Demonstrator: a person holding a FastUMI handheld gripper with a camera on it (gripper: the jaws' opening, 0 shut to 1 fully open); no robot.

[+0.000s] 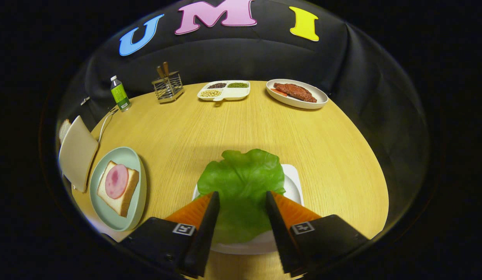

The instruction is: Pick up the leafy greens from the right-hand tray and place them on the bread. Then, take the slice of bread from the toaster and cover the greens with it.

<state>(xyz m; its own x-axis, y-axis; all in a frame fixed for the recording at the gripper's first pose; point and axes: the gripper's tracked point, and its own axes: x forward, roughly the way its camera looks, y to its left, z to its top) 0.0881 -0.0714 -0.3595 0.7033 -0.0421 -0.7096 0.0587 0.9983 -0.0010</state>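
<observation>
the hand-held gripper (241, 198) hangs over the greens (241, 182) with its fingers spread wide, one at each side of the leaf; whether the tips touch it cannot be told. nothing is gripped. the greens lie between the fingers and just ahead of them, on a white tray (293, 182) whose near rim shows under the fingers, while most of its surface is hidden by the leaf and the fingers. the leaf's near end runs down between the fingers, and its far edge reaches past the tray's far rim.

to the left of the fingers sits a pale green plate (128, 157) with a slice of bread (126, 198) on it, and a round pink slice of ham (116, 181) on the bread. further left stands the toaster (77, 153), seen at a slant and distorted; a bread slice (64, 129) pokes out behind it, mostly hidden. a white cord (104, 126) trails from there.

far beyond the fingers, on the tabletop (233, 124), stand a green bottle (120, 94), a wire rack (168, 88) with handles too small to identify, a divided dish (224, 91) of beans or grains, and a plate of meat (296, 93).
</observation>
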